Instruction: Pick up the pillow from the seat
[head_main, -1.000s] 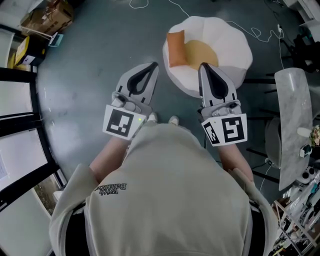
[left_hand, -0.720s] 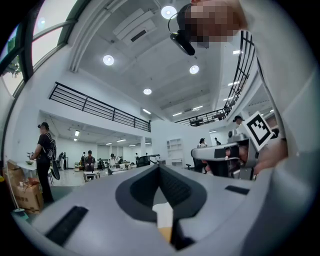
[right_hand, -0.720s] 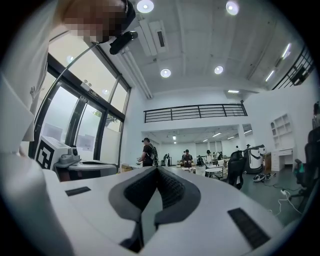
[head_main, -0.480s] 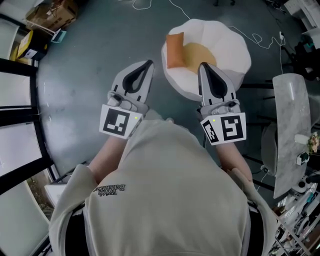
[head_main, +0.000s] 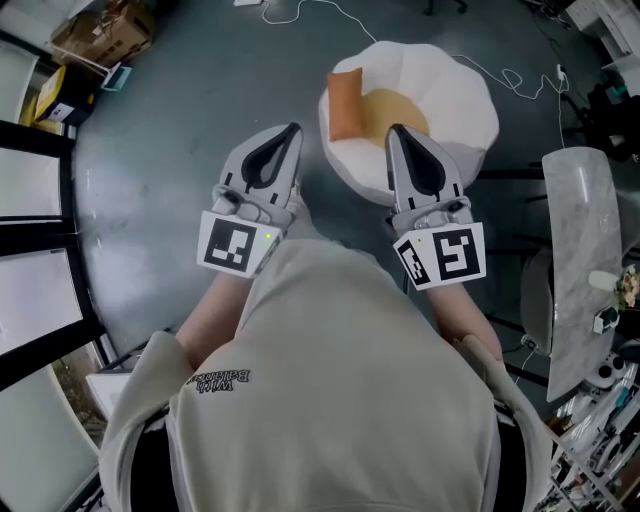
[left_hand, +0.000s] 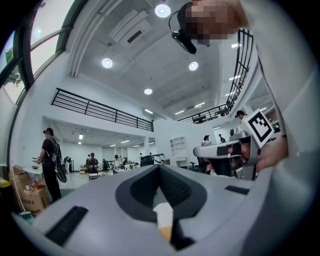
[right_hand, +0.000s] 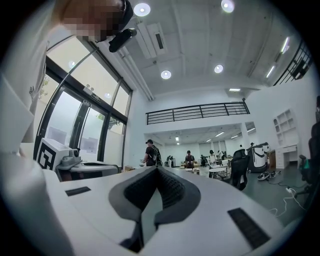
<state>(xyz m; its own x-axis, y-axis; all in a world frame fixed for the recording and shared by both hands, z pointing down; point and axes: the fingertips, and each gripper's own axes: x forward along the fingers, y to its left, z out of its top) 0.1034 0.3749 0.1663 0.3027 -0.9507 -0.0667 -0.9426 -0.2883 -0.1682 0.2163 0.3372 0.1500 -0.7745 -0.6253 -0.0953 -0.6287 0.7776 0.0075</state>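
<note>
Pillow (head_main: 346, 104), orange and oblong, lies on the left part of the round white seat (head_main: 465, 95), just beside a tan round cushion (head_main: 398, 106) at the seat's middle. My left gripper (head_main: 293, 131) has its jaws pressed together, empty, over the grey floor (head_main: 170, 160) to the left of the seat. My right gripper (head_main: 392, 131) is likewise closed tight on nothing, its tip over the seat's near rim. Through my left jaws' slot a white-and-orange sliver shows, perhaps the seat and pillow.
</note>
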